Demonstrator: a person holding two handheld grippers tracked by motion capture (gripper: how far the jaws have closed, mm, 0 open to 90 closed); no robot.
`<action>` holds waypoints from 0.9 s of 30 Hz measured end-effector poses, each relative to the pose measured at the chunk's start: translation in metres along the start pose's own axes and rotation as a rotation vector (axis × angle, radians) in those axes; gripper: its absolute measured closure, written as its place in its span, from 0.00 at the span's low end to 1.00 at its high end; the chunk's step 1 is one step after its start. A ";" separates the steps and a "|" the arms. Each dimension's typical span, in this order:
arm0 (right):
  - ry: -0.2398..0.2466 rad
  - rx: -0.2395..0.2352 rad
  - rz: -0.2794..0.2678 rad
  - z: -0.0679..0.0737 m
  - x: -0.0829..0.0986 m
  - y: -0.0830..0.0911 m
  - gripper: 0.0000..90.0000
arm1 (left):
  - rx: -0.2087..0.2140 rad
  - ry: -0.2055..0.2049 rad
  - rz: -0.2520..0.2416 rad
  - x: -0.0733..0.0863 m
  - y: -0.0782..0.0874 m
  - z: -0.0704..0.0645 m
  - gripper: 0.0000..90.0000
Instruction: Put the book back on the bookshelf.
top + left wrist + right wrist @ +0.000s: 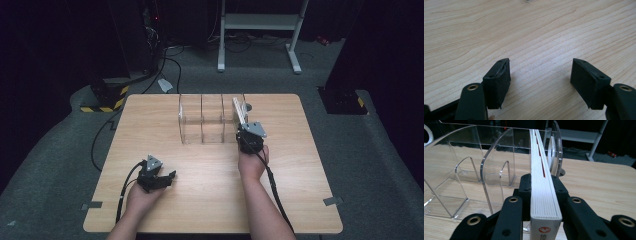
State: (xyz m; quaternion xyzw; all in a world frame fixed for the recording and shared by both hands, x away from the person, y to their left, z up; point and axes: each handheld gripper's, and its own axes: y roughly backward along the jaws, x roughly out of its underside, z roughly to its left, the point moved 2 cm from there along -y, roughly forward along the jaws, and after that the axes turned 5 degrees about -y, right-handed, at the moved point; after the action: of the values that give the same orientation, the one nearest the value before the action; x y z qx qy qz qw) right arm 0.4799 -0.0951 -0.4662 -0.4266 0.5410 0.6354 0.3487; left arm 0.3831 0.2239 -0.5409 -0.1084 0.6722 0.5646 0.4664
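Observation:
A clear acrylic file rack with several upright dividers stands on the wooden table, toward the back. My right gripper is shut on a thin white book, held on edge, which reaches into the rack's rightmost slot. In the right gripper view the book runs forward between the black jaws, beside a curved divider. My left gripper rests low at the front left, open. Its two pads stand wide apart over bare wood with nothing between them.
Beyond the table's far edge are a white metal stand, a yellow-and-black striped base and loose cables on grey floor. Both forearms come in from the front edge. Strips of tape mark the floor near the front corners.

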 end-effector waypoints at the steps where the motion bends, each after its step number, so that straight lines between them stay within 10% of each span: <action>1: -0.006 0.001 0.001 0.000 0.001 0.000 0.83 | 0.000 0.000 0.000 0.000 0.000 0.000 0.36; 27: -0.046 -0.169 0.059 -0.017 0.019 0.029 0.62 | -0.001 0.003 0.000 0.000 0.000 -0.001 0.36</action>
State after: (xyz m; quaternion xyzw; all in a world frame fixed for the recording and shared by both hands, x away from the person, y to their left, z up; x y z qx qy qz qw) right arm 0.4493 -0.1176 -0.4730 -0.4235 0.4896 0.6985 0.3050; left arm 0.3827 0.2232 -0.5410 -0.1095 0.6728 0.5648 0.4652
